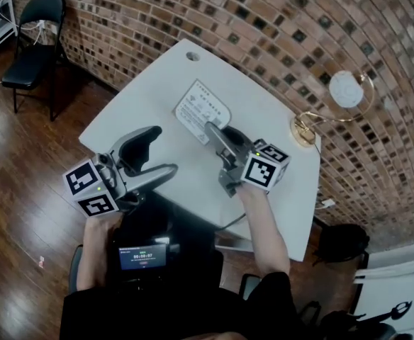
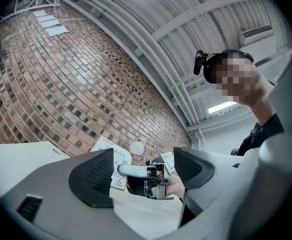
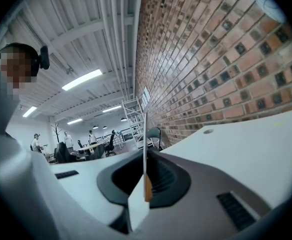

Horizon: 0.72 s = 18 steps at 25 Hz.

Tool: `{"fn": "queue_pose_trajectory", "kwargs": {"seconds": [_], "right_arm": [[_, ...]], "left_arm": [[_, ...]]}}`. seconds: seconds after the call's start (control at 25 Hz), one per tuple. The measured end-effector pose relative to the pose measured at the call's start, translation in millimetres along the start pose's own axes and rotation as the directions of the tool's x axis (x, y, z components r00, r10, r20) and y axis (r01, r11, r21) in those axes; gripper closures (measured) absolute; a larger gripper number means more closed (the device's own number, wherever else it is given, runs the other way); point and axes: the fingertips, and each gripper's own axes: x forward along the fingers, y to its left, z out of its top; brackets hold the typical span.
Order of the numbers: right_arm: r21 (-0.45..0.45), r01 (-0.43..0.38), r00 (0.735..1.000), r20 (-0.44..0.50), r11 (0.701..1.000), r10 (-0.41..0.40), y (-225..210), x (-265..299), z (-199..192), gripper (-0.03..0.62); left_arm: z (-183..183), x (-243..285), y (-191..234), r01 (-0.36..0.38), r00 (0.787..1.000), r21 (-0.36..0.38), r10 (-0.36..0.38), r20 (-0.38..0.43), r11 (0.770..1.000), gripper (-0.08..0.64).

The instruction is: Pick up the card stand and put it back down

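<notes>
R gripper (image 1: 211, 129) clenched on near edge of card stand (image 1: 201, 109). R gripper view showed the sheet edge-on betw. the pads, jaws tight on it. L gripper (image 1: 164, 149) released: jaws wide apart, nothing betw. them, over near-left part of table (image 1: 136, 119), apart from the stand.

Progress: grab done. Lift prob. under way. Stand was over table centre and looked clear of the top, but couldn't rule out contact at its far edge. Left to do: lower it, seat it on table, let go.

Orientation: long axis ran on from R jaws toward table's far-left end in head view. Printed face tilted up toward head cam. In R gripper view it was a thin line straight ahead of the jaws. Gold-wire ornament w/ white disc (image 1: 338, 98) at table's right edge, not involved.
</notes>
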Motion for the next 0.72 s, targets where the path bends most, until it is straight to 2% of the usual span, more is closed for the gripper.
{"fn": "queue_pose_trajectory", "kwargs": {"seconds": [0.28, 0.56, 0.72], "right_arm": [[-0.02, 0.011, 0.997, 0.079, 1.0, -0.01, -4.0, -51.2, 36.4, 0.571], [-0.07, 0.049, 0.992, 0.117, 0.996, -0.041, -4.8, -93.5, 61.5, 0.571], [-0.05, 0.064, 0.988, 0.145, 0.997, -0.056, -13.6, -117.4, 66.5, 0.571]], "left_arm": [[-6.6, 33.8, -11.4, 0.067, 0.997, 0.0, -0.067, -0.039, 0.998, 0.184], [-11.6, 70.8, -25.9, 0.149, 0.987, -0.018, -0.15, -0.055, 0.989, 0.184], [-17.0, 88.0, -28.1, 0.174, 0.982, -0.03, -0.176, -0.066, 0.984, 0.184]]}}
